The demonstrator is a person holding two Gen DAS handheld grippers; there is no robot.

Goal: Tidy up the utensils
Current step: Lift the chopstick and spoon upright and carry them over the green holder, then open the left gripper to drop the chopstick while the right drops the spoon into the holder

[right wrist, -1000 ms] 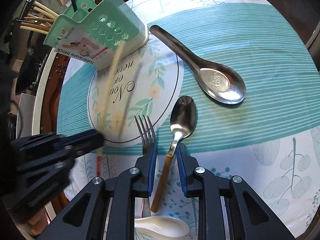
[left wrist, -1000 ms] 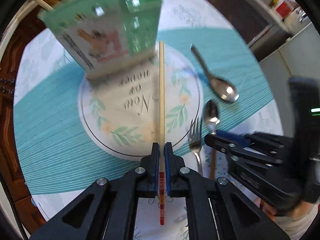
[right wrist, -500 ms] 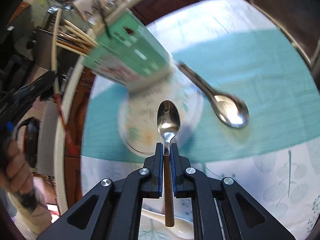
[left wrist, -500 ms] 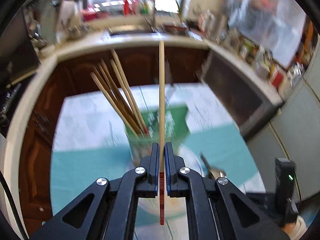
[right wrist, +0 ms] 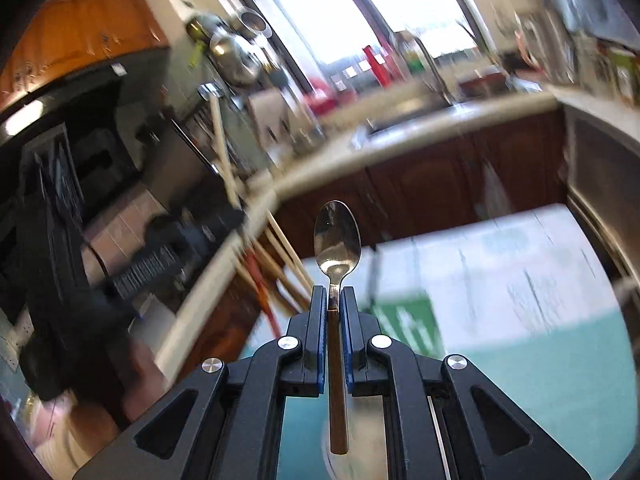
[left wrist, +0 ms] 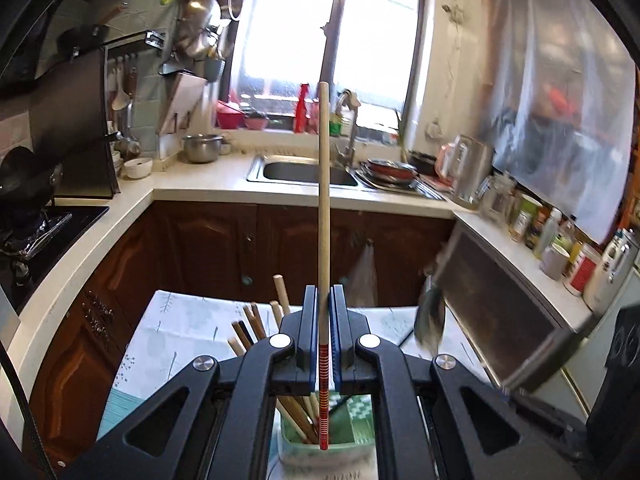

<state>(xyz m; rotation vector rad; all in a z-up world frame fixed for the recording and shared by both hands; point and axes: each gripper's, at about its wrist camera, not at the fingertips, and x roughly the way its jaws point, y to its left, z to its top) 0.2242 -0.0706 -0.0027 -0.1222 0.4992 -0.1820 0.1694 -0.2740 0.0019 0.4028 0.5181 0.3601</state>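
Note:
My left gripper (left wrist: pixel 324 300) is shut on a long wooden chopstick (left wrist: pixel 323 200) with a red-striped end. It holds the chopstick upright, striped end down, over the green utensil holder (left wrist: pixel 360 436), which has several chopsticks (left wrist: pixel 256 330) in it. My right gripper (right wrist: pixel 334 300) is shut on a small metal spoon (right wrist: pixel 337 240) with a brown handle, bowl up. The right wrist view is blurred; the green holder (right wrist: pixel 408 324) and its chopsticks (right wrist: pixel 280 256) show left of the spoon, and the left gripper (right wrist: pixel 160 248) is at far left.
The table has a white patterned cloth (left wrist: pixel 176 328) and a teal mat (right wrist: pixel 540 380). Kitchen counters with a sink (left wrist: pixel 304 172), a stove (left wrist: pixel 48 220) and jars (left wrist: pixel 560 240) surround it. The blurred spoon and right gripper (left wrist: pixel 520 360) show at the right.
Both grippers rose from the table and tilted up. The left carried the chopstick over the holder. The right closed on the small spoon and lifted it off the table.

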